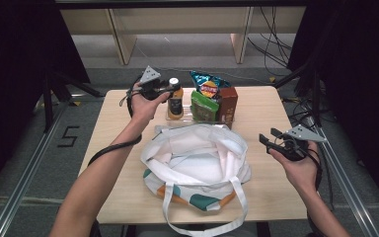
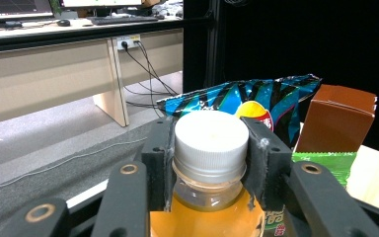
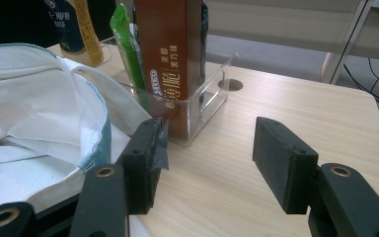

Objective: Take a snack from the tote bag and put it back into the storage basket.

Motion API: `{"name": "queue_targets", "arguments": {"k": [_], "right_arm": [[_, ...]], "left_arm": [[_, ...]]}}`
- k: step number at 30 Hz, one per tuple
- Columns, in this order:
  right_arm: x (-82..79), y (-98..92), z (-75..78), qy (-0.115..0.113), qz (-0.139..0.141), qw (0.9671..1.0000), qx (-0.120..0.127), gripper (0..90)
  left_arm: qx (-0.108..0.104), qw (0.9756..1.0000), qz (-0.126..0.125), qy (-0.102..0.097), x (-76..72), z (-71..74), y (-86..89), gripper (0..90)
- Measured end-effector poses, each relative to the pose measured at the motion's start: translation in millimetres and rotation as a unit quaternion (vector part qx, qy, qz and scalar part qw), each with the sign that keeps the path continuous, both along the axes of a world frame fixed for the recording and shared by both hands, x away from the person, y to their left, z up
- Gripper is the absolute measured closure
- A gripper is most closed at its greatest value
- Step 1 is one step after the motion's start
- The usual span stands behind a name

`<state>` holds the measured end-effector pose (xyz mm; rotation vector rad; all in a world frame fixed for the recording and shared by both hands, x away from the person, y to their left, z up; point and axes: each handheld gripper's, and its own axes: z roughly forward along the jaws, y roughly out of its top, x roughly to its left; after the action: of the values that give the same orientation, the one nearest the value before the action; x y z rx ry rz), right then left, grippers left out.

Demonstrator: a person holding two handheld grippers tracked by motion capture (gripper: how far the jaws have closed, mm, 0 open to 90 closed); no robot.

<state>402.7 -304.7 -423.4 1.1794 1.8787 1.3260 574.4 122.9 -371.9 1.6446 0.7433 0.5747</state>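
An orange juice bottle [image 1: 175, 103] with a white cap [image 2: 211, 139] stands at the left end of a clear plastic bin [image 1: 171, 117] at the table's far side. My left gripper [image 1: 169, 87] is shut on the bottle's neck, its pads [image 2: 159, 158] pressing just under the cap. Beside the bottle in the bin are a blue chip bag [image 1: 208, 85], a green packet [image 1: 203, 106] and a brown carton [image 1: 227, 104]. A white tote bag [image 1: 196, 160] lies open in the table's middle. My right gripper [image 1: 268, 138] hovers open at the right, nothing between its jaws.
The wooden table [image 1: 261, 106] has bare surface at the right, around my right gripper, and along its left side. The bag's long handles [image 1: 205, 228] hang over the near edge. Black frame posts, floor rails and cables surround the table.
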Motion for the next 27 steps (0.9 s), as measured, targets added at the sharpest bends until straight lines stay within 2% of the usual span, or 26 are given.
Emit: {"name": "queue_targets", "arguments": {"k": [3,4,7,8,12,13,19,21,25,27], "right_arm": [[-0.2,0.3,-0.2,0.001,-0.001,1.0000,0.001,46.1],[-1.4,0.8,0.7,0.010,-0.005,0.9999,0.003,46.0],[-0.7,1.1,0.0,0.007,-0.003,1.0000,0.006,46.0],[1.2,-0.8,-0.3,0.000,0.004,1.0000,-0.002,46.0],[1.7,-1.1,-1.0,-0.005,0.006,1.0000,-0.006,46.0],[0.9,-1.6,-0.4,-0.001,0.001,0.9999,-0.013,46.0],[1.3,-1.0,-0.4,0.000,0.004,1.0000,-0.003,46.0],[0.7,-1.6,-0.4,-0.001,0.002,0.9999,-0.013,46.0],[-0.2,-0.1,-0.3,0.004,-0.002,0.9999,-0.009,46.0],[1.0,-1.4,-0.4,-0.004,0.002,0.9999,-0.016,45.9]], "left_arm": [[0.000,1.0000,-0.001,0.002,0.5,-1.6,0.0,58.5],[0.001,1.0000,-0.001,0.002,0.6,-2.2,-0.2,58.5],[0.001,1.0000,-0.001,0.004,1.1,-4.2,-0.4,58.5],[0.001,1.0000,-0.001,0.004,1.1,-4.2,-0.4,58.5],[0.003,1.0000,-0.001,0.006,1.4,-6.9,-0.8,58.5],[0.003,1.0000,-0.001,0.007,1.5,-7.4,-0.7,58.5],[0.008,0.9999,0.002,0.012,1.5,-11.8,0.8,58.5],[0.008,0.9999,0.002,0.014,1.5,-13.3,1.2,58.5],[0.008,0.9998,0.003,0.015,1.1,-16.1,0.9,58.4],[0.011,0.9998,0.001,0.016,1.1,-17.4,1.0,58.5]]}}
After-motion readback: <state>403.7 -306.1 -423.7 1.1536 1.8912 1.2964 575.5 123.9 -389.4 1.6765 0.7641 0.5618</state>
